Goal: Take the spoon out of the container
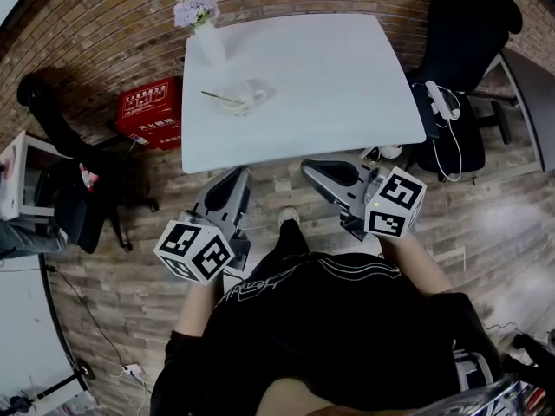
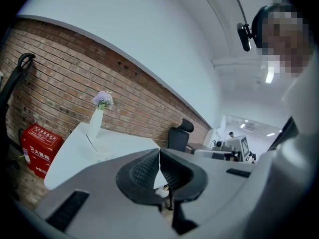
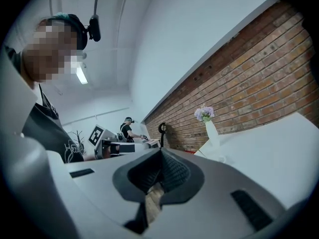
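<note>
A white cup (image 1: pixel 244 99) stands on the white table (image 1: pixel 329 85) near its left side, with a spoon (image 1: pixel 220 98) lying across it, handle to the left. Both grippers hang below the table's near edge, well short of the cup. My left gripper (image 1: pixel 232 183) is shut with nothing in it; its jaw tips meet (image 2: pixel 159 152). My right gripper (image 1: pixel 314 170) is also shut and empty, jaws touching (image 3: pixel 160 151). The cup shows faintly in the left gripper view (image 2: pixel 97 150).
A white vase with purple flowers (image 1: pixel 201 24) stands at the table's far left corner, close behind the cup. A red box (image 1: pixel 149 111) sits on the floor left of the table. Black office chairs stand at right (image 1: pixel 464 68) and left (image 1: pixel 69 180).
</note>
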Demonstrator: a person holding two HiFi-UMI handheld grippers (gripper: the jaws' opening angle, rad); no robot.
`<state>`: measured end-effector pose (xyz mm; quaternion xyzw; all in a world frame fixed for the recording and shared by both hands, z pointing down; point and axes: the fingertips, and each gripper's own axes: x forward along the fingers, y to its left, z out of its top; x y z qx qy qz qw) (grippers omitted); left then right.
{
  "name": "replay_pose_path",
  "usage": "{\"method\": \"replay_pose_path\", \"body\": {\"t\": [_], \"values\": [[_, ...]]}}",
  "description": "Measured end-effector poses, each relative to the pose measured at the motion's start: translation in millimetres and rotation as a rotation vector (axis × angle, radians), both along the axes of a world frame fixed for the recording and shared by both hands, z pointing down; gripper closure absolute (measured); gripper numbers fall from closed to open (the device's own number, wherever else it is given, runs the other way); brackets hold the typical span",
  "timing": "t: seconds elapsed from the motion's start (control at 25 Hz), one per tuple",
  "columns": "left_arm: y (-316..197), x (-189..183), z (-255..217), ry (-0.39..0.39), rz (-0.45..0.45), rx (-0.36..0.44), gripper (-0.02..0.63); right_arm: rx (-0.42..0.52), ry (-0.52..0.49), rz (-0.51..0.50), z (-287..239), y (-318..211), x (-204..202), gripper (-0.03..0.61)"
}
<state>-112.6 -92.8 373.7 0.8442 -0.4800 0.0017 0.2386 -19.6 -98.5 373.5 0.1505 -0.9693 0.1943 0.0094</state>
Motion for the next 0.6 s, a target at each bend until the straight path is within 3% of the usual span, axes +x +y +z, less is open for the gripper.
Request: {"method": "replay_pose_path", "body": {"t": [0.28,0.6], "values": [[-90.8,-44.9,16.8,0.007,-0.016,-0.035,0.611,-0.03,0.019,0.019,6.4,-84.9,-36.3,0.582],[-157.2,-79.5,29.2,-0.016,-0.025,-0.06,0.609,-0.042,0.026,0.027,9.5,-149.3,-64.2,0.581]]}}
